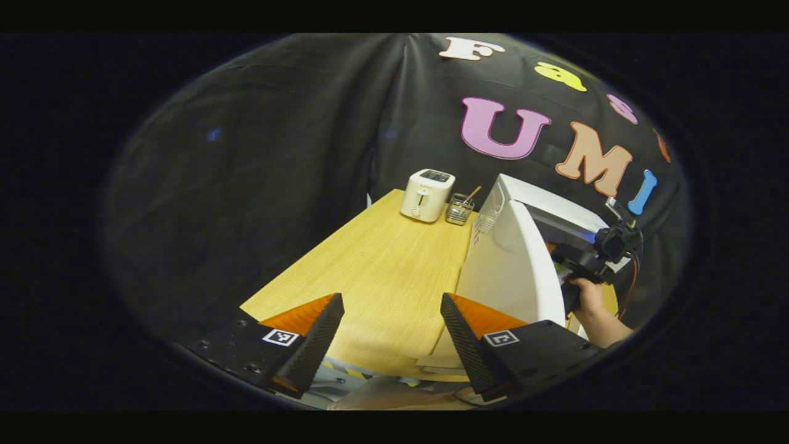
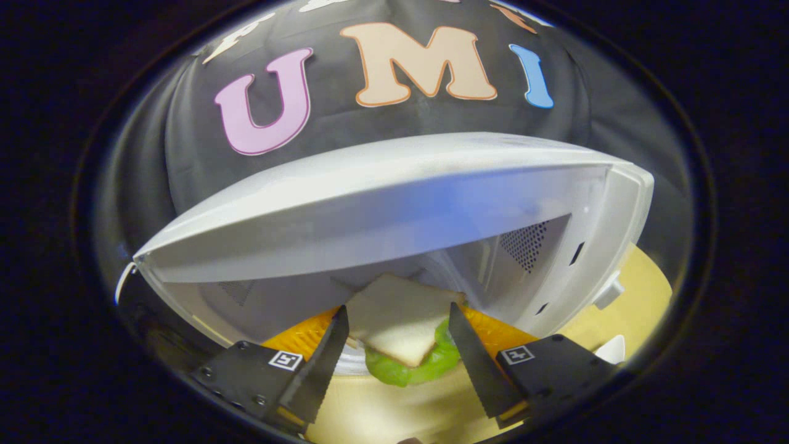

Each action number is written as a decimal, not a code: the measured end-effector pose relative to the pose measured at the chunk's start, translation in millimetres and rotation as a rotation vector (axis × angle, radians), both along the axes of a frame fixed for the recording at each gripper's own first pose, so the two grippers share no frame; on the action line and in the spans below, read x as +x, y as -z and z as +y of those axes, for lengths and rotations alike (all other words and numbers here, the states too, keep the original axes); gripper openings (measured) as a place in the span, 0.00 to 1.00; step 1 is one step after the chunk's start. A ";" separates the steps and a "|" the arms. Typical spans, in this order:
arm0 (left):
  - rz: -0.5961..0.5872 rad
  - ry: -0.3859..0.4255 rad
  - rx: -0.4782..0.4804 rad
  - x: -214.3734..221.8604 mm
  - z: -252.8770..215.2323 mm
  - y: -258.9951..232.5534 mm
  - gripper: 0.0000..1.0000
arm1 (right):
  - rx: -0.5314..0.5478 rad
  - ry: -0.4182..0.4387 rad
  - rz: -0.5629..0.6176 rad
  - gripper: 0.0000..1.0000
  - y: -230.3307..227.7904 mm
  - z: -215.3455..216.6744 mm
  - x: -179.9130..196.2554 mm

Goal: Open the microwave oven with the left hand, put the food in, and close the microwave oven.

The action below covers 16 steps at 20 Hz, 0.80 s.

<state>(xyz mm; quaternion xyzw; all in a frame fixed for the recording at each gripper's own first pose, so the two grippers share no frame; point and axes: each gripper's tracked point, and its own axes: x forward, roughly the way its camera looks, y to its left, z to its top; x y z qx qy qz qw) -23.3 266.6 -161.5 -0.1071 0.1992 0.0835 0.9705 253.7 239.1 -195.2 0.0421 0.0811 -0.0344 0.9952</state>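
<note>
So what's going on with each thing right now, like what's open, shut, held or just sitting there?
Microwave: open, door swung wide.
Sandwich: at the mouth of the microwave, between the right claw's fingers; whether they press on it cannot be told.
Left claw: open, holding nothing, above the wooden table.
Toaster: upright at the table's far end, slots bare.
Wire basket: beside the toaster, a stick poking out.
</note>
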 end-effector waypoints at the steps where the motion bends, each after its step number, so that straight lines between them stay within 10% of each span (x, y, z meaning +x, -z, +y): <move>1: 0.000 0.006 -0.003 -0.8 -1.4 0.6 0.93 | -0.003 -0.009 -0.007 1.00 -4.0 1.0 -5.7; 9: 0.001 0.020 0.007 -0.9 -0.9 -0.2 0.72 | 0.001 -0.079 -0.082 1.00 -43.2 5.7 -79.1; 16: 0.022 0.052 0.010 8.6 -1.8 3.5 0.01 | 0.047 -0.045 -0.127 0.99 -67.8 -27.8 -151.6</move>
